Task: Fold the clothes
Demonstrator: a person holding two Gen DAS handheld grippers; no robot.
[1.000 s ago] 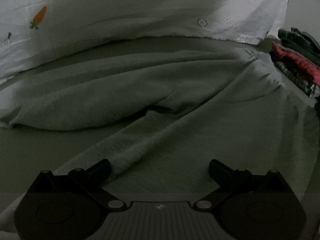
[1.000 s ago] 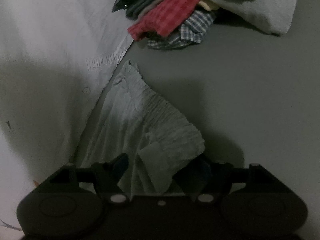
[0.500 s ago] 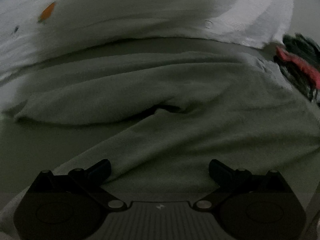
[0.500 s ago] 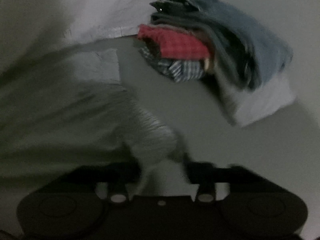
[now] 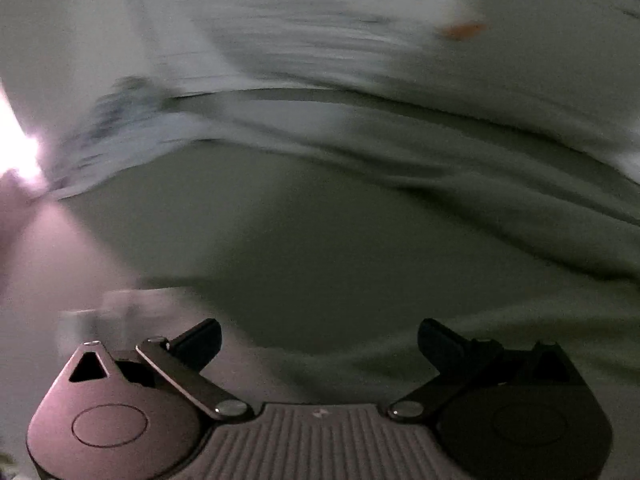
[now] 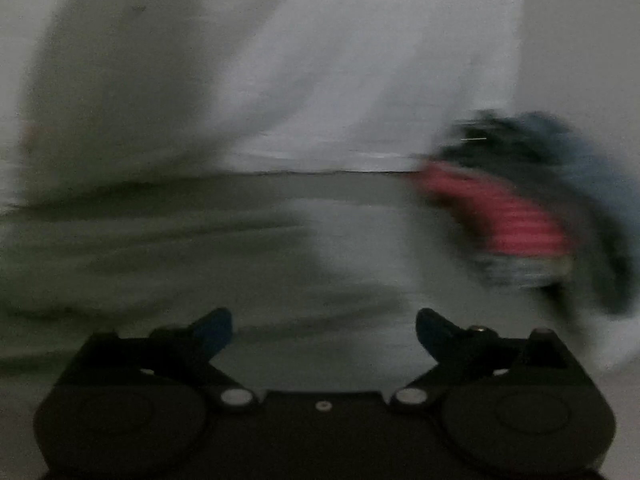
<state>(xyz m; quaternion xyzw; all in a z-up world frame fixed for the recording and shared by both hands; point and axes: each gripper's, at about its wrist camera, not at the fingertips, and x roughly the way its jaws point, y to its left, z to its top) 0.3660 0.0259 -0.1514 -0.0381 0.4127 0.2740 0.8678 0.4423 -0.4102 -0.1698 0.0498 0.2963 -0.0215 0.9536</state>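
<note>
Both views are blurred by motion. A grey garment (image 6: 160, 248) lies spread on the grey-green bed surface (image 6: 352, 240), stretching left from the middle of the right wrist view. My right gripper (image 6: 324, 330) hovers over its near edge with its jaws opening wide and nothing between them. In the left wrist view the same grey garment (image 5: 520, 200) runs along the right side. My left gripper (image 5: 320, 336) stands open above bare bed surface (image 5: 280, 240), to the left of the garment, holding nothing.
A white sheet (image 5: 320, 20) with an orange carrot print (image 5: 460, 31) lies bunched behind the garment; the white sheet (image 6: 360, 80) also fills the far side on the right. A pile of clothes (image 6: 520, 220), red, checked and blue, sits at the right. A bright glare (image 5: 16, 152) marks the left edge.
My right gripper let go of the garment corner it held and spread its jaws; the clothes pile slid to the right. My left gripper swung left off the garment, still open.
</note>
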